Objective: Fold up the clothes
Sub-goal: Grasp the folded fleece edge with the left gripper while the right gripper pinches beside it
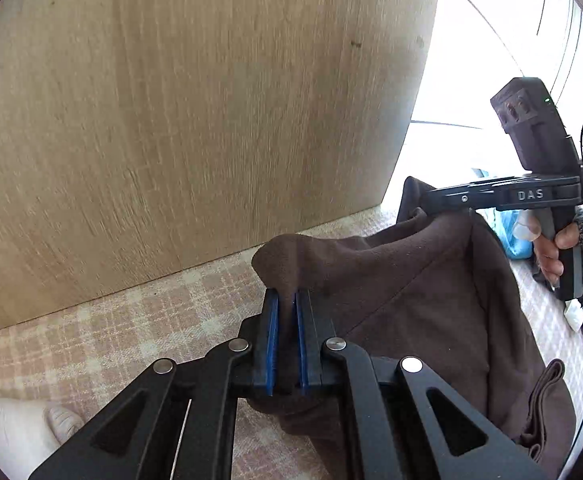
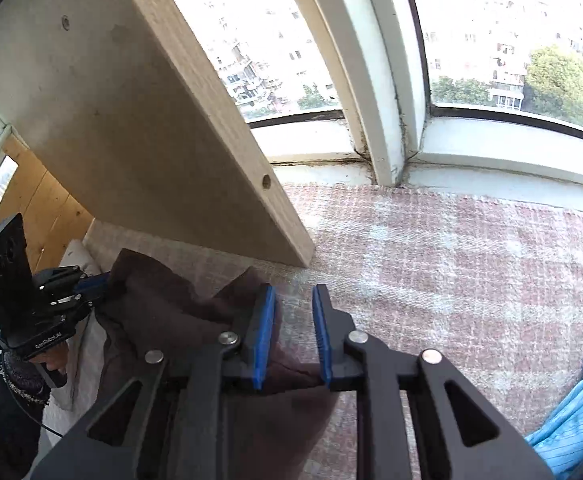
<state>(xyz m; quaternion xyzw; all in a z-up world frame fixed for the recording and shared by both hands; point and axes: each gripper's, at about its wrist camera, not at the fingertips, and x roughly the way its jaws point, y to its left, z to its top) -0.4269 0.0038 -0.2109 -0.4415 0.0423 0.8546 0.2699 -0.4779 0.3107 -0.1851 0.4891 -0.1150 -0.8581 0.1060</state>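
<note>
- While the brown garment point(image 1: 423, 292) lies bunched on the checked pink-and-cream blanket point(image 1: 91, 344), its long edge runs between the two grippers, so the coming fold probably depends on both hands carrying that edge together.
- The left gripper point(image 1: 287, 300) is clenched on a peak of the brown cloth; the fabric rises in a pinched ridge between its blue pads point(image 1: 272, 332).
- The right gripper point(image 2: 293, 316) sits at the far end of the same edge. Its jaws stand apart with a clear gap, and the cloth touches only the left-hand pad point(image 2: 263, 328) and passes beneath, so I judge it not yet gripped.
- From the left side, a hand point(image 1: 551, 252) in a knitted cuff is seen on the right gripper's handle.
- The garment looks soft and matte, like fleece or brushed cotton, with a seam running diagonally and a folded hem at one corner.
- A pale wooden panel point(image 1: 179, 112) stands upright just behind the garment.
- A light blue striped cloth point(image 2: 575, 408) lies apart, to the right.
</note>
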